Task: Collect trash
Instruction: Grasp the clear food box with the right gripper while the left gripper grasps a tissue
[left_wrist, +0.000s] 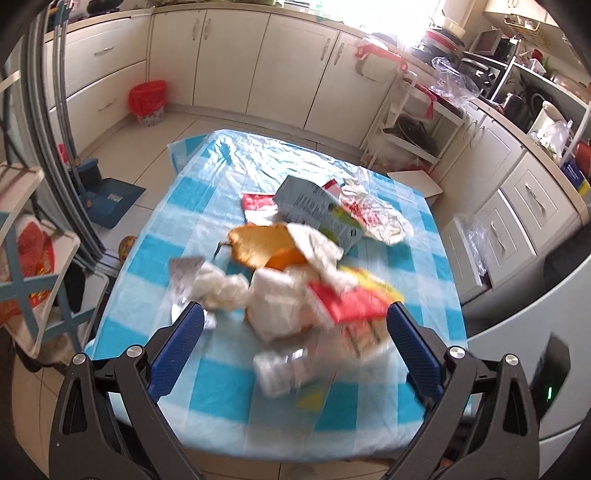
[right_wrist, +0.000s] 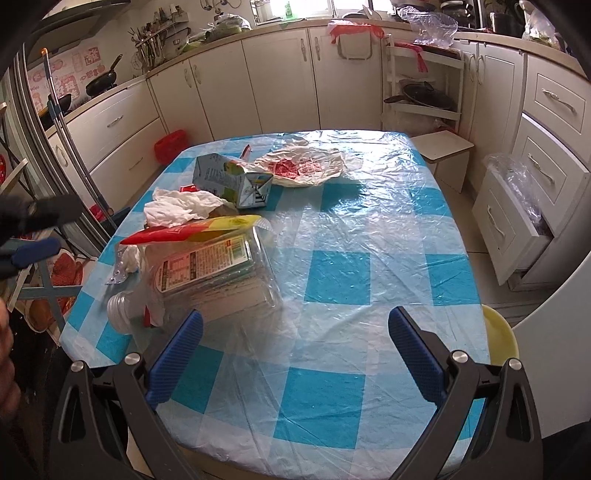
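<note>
Trash lies piled on a table with a blue-checked plastic cloth (right_wrist: 340, 273). A clear plastic bottle (right_wrist: 218, 280) with a printed label lies on its side, white cap (right_wrist: 120, 312) toward the near edge. A red and yellow wrapper (right_wrist: 192, 230) rests on it. Behind it are crumpled white tissue (right_wrist: 177, 208), a grey carton (right_wrist: 231, 181) and a white bag with red print (right_wrist: 303, 164). The left wrist view is blurred: carton (left_wrist: 314, 206), orange peel (left_wrist: 258, 243), tissue (left_wrist: 221, 288), blister pack (left_wrist: 183, 277). My left gripper (left_wrist: 295, 325) hangs open above the pile. My right gripper (right_wrist: 295, 328) is open over bare cloth right of the bottle.
A red bin (left_wrist: 147, 99) stands on the floor by the cream cabinets. A small white stool (right_wrist: 443, 155) sits off the table's far right corner. An open drawer (right_wrist: 517, 221) with a clear bag is at right. A yellow dish (right_wrist: 500, 336) is at the table's near right edge.
</note>
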